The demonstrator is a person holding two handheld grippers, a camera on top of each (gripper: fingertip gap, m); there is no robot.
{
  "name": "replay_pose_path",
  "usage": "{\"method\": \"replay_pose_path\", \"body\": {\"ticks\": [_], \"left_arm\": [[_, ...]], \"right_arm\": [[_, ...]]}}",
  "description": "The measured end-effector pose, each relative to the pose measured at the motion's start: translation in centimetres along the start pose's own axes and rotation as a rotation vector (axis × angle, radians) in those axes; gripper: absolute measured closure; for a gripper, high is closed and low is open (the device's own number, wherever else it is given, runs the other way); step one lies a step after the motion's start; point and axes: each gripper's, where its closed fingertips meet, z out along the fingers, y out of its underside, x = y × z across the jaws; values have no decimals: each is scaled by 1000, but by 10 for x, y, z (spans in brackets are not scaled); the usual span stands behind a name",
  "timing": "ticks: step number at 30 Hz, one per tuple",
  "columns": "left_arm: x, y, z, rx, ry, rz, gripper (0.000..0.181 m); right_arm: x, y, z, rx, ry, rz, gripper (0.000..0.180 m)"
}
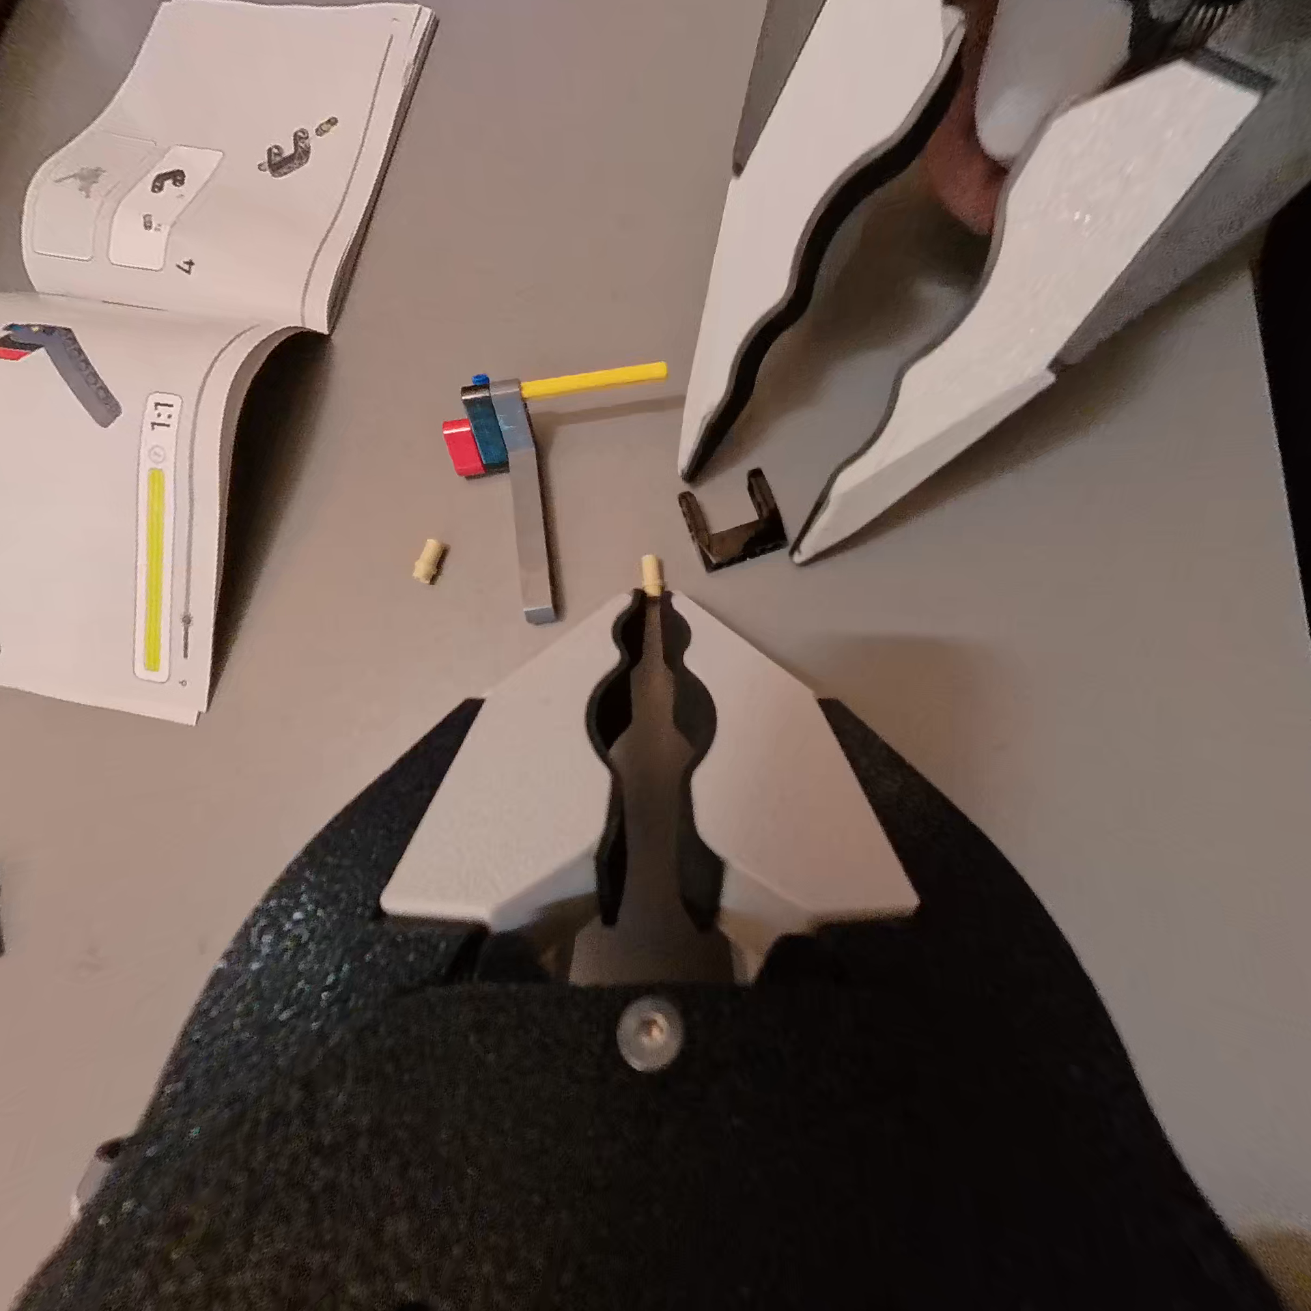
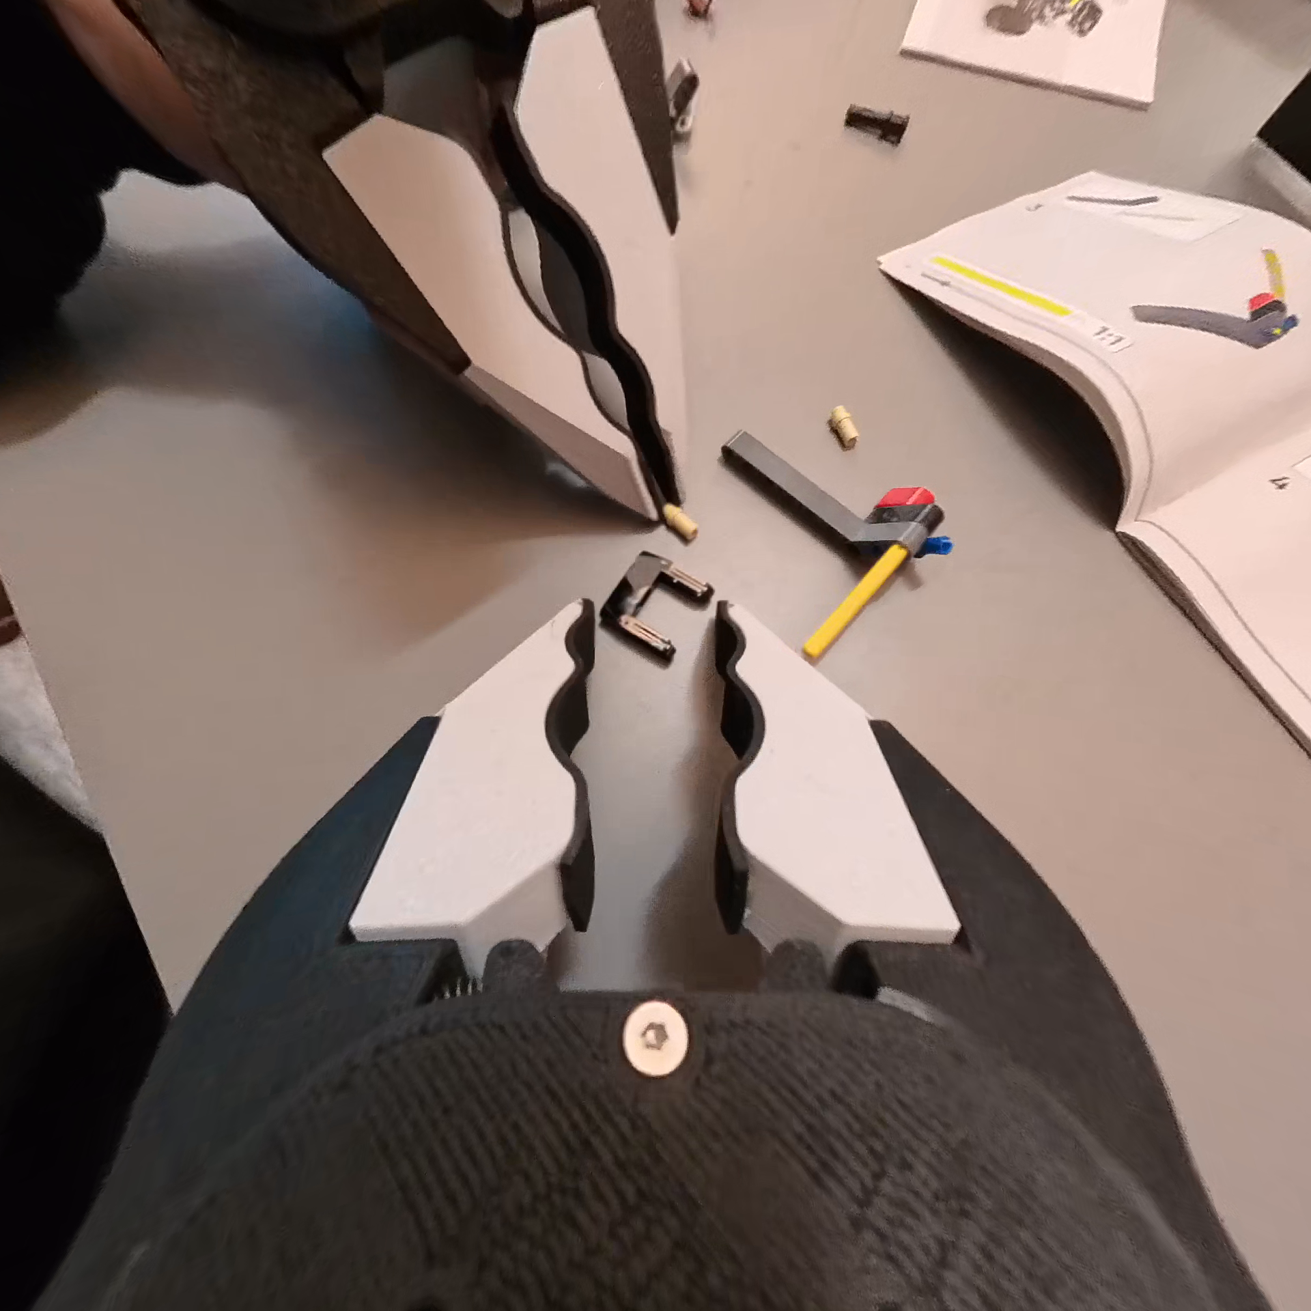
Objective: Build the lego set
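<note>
At the center of the left wrist view, we see the left tool (image 1: 651, 603) angled down at the grey table (image 1: 993, 709), its white fingers pressed together on a small tan peg (image 1: 650, 571) that sticks out past the tips. In the upper right of that frame the right tool (image 1: 741, 514) slants in from above, its fingers spread, with a black U-shaped bracket (image 1: 731, 525) lying on the table between the tips.

From the right wrist view we look along the right tool (image 2: 653, 610), fingers parted, with the bracket (image 2: 649, 603) just ahead of the gap and closer to the finger at frame left. The left tool (image 2: 670, 507) reaches in from the upper left, pinching the tan peg (image 2: 682, 523) just above the bracket.

The partly built assembly (image 1: 507, 454), a grey beam with red, blue and black pieces and a yellow axle, lies at mid-frame in the left view and right of center in the right view. A second tan peg (image 1: 429, 561) lies loose on the table near the beam's free end. The open instruction booklet (image 1: 177, 340) fills the left view's upper left.

Only the right wrist view shows a small black connector (image 2: 876, 124) and a second sheet of paper (image 2: 1043, 50) along its top edge.
</note>
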Motion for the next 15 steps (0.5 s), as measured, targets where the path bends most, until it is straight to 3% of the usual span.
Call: {"method": "replay_pose_path", "body": {"ticks": [6,13,15], "left_arm": [[1,-1,0,5,8,39,179],[6,0,0,10,43,79,179],[6,0,0,11,43,80,179]], "right_arm": [[-11,4,-1,-22,-79,-83,167],[3,17,-17,-90,-93,-60,143],[5,10,-17,-52,-52,32,147]]}}
